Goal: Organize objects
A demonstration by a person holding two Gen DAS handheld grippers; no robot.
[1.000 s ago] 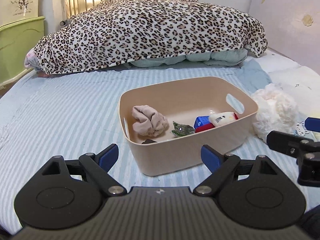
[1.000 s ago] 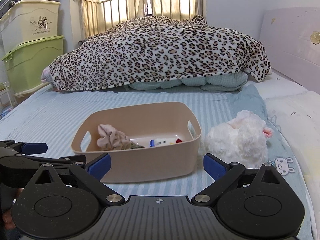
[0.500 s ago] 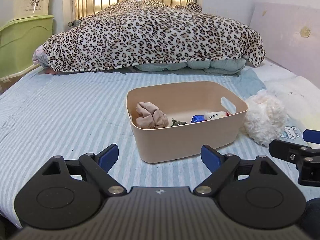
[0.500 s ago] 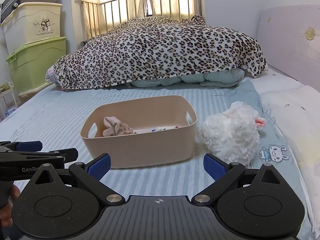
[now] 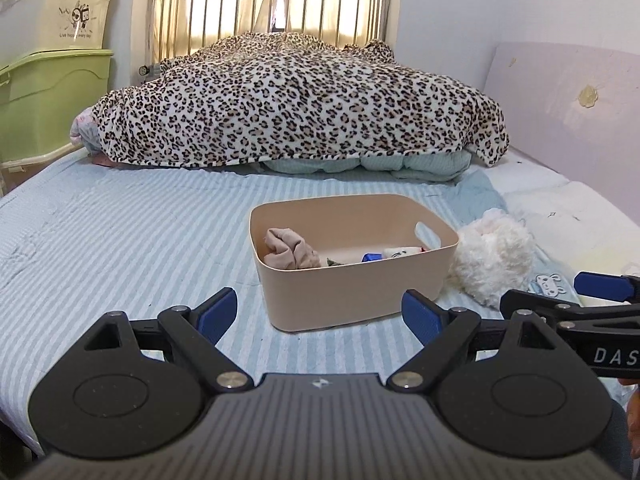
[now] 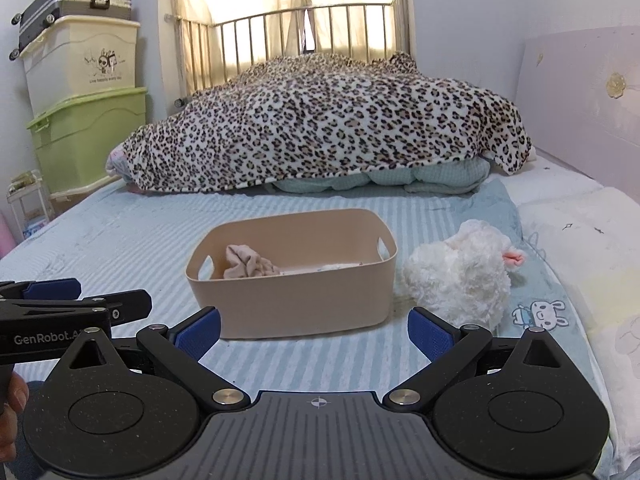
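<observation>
A beige plastic bin (image 5: 352,296) (image 6: 296,300) sits on the striped bed. Inside lie a crumpled beige cloth (image 5: 288,249) (image 6: 248,267), a small green item (image 5: 333,263), a blue item (image 5: 371,257) and a white toy (image 5: 402,252). A white fluffy plush (image 5: 494,264) (image 6: 460,276) lies on the bed just right of the bin. My left gripper (image 5: 320,314) is open and empty, well short of the bin. My right gripper (image 6: 314,330) is open and empty, also short of the bin.
A leopard-print blanket (image 5: 288,100) covers bedding at the far end. A metal bed rail (image 6: 296,36) stands behind it. Stacked storage boxes (image 6: 84,100) and a suitcase (image 6: 72,4) stand at the left. A headboard (image 6: 580,112) and a pillow (image 6: 572,232) are at the right.
Both grippers have pulled back and risen from the bin, so it looks smaller and farther. Both stay open and empty.
</observation>
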